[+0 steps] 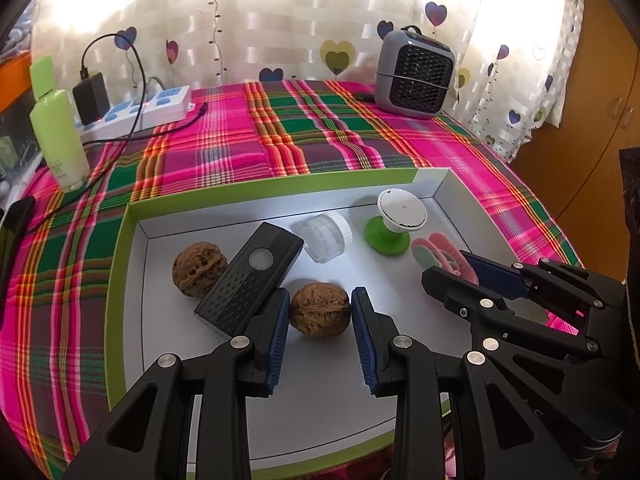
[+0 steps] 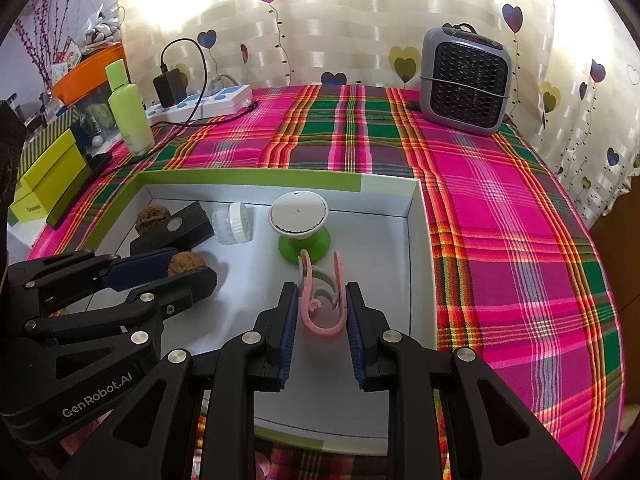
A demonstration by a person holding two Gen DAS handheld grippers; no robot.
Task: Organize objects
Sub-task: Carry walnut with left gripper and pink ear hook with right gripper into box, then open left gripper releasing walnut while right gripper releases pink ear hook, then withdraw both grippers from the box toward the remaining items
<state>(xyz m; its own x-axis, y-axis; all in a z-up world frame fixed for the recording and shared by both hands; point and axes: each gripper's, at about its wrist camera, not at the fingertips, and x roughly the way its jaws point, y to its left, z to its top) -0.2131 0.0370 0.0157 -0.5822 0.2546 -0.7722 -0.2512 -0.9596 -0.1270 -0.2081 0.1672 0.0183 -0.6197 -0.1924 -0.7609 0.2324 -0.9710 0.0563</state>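
Inside the green-rimmed box (image 1: 120,280), the near walnut (image 1: 319,309) is clamped between the left gripper (image 1: 320,316) pads; the pink clip (image 2: 322,304) beside the green-footed knob (image 2: 298,216) is pinched by the right gripper (image 2: 322,320). Both should be lifted straight up (neighbours lie close). Pad contact on the clip's thin sides is hard to confirm, and the box's near edge is hidden.
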